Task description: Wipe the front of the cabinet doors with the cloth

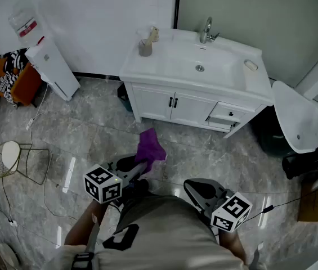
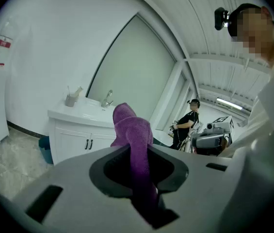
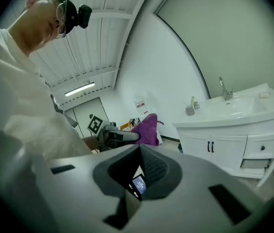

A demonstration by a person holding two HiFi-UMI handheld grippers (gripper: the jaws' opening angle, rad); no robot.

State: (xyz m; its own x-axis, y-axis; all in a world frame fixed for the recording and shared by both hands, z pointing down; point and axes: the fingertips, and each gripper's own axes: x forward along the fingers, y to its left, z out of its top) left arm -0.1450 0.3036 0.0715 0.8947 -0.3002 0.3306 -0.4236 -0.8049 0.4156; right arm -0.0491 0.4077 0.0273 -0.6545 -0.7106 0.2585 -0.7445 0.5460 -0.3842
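Observation:
The white vanity cabinet point(image 1: 192, 103) stands ahead against the wall, its two doors point(image 1: 170, 103) closed with dark handles. My left gripper point(image 1: 140, 166) is shut on a purple cloth point(image 1: 150, 146), held well short of the cabinet over the floor. In the left gripper view the cloth point(image 2: 133, 130) stands up from between the jaws of that gripper point(image 2: 137, 166), with the doors point(image 2: 86, 142) behind it. My right gripper point(image 1: 197, 188) hangs low at the right, shut and holding nothing. In the right gripper view that gripper point(image 3: 139, 174) faces the doors point(image 3: 212, 149) and the cloth point(image 3: 148, 129).
A sink and faucet point(image 1: 206, 31) and a cup point(image 1: 146, 46) top the vanity; a drawer point(image 1: 225, 117) on its right stands slightly pulled out. A water dispenser point(image 1: 49, 63) and wire basket point(image 1: 21, 161) are at left, a white bowl-shaped fixture point(image 1: 296, 117) at right. Another person point(image 2: 190, 123) stands behind.

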